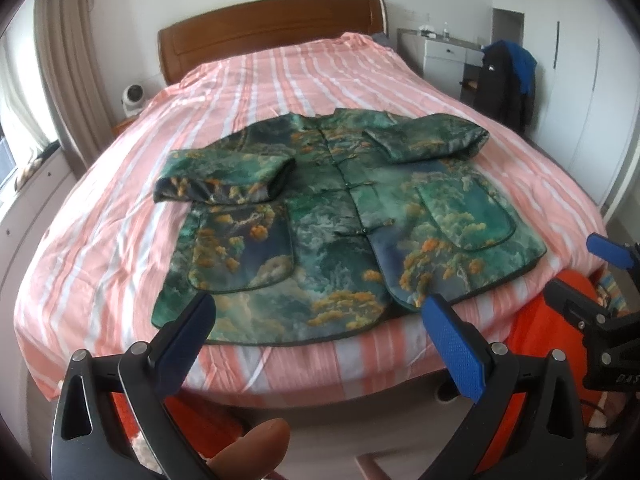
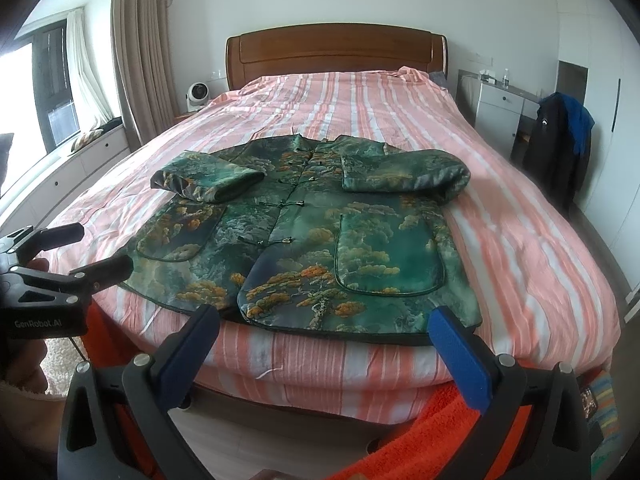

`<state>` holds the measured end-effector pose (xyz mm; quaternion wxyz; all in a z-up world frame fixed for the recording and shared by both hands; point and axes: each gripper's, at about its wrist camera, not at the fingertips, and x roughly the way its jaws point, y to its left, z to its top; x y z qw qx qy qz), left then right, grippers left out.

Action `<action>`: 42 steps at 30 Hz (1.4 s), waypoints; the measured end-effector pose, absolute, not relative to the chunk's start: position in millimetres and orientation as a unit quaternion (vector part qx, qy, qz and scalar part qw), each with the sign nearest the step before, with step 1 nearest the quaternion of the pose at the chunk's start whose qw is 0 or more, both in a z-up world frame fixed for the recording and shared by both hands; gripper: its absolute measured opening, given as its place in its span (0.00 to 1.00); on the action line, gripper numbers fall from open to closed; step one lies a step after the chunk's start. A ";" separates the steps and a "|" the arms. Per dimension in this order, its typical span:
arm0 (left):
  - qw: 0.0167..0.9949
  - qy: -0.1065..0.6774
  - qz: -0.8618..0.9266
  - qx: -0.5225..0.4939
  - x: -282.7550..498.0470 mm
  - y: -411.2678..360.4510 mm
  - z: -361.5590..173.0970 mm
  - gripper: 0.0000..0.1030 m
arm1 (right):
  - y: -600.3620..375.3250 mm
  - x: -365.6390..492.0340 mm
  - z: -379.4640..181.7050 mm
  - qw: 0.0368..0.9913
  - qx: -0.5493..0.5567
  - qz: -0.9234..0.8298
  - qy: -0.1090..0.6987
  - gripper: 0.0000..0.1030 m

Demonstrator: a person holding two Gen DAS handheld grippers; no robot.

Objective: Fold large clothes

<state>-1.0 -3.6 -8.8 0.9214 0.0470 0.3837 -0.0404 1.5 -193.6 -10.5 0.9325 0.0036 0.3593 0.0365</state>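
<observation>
Your jacket (image 1: 340, 216) lies flat, front up, near the foot edge of the bed (image 1: 120, 240), both sleeves folded in across the chest so the body can fold next. Your left claw (image 1: 320, 344) and right claw (image 2: 324, 344) hover apart, empty, just short of the hem.

Bed (image 2: 500, 216) in pink-striped cover — green patterned jacket (image 2: 304, 232) lies flat on it.
</observation>
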 end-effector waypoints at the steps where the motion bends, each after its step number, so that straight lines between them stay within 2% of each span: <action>1: 0.921 0.384 -0.040 0.046 -0.7 -3.0 -8.9 1.00 | -193.8 1.8 -10.7 0.932 0.003 0.037 0.360 1.00; 42: 0.926 0.372 -0.041 0.054 -3.1 -8.5 -9.5 1.00 | -190.4 3.9 -14.5 0.933 -0.002 0.038 0.357 1.00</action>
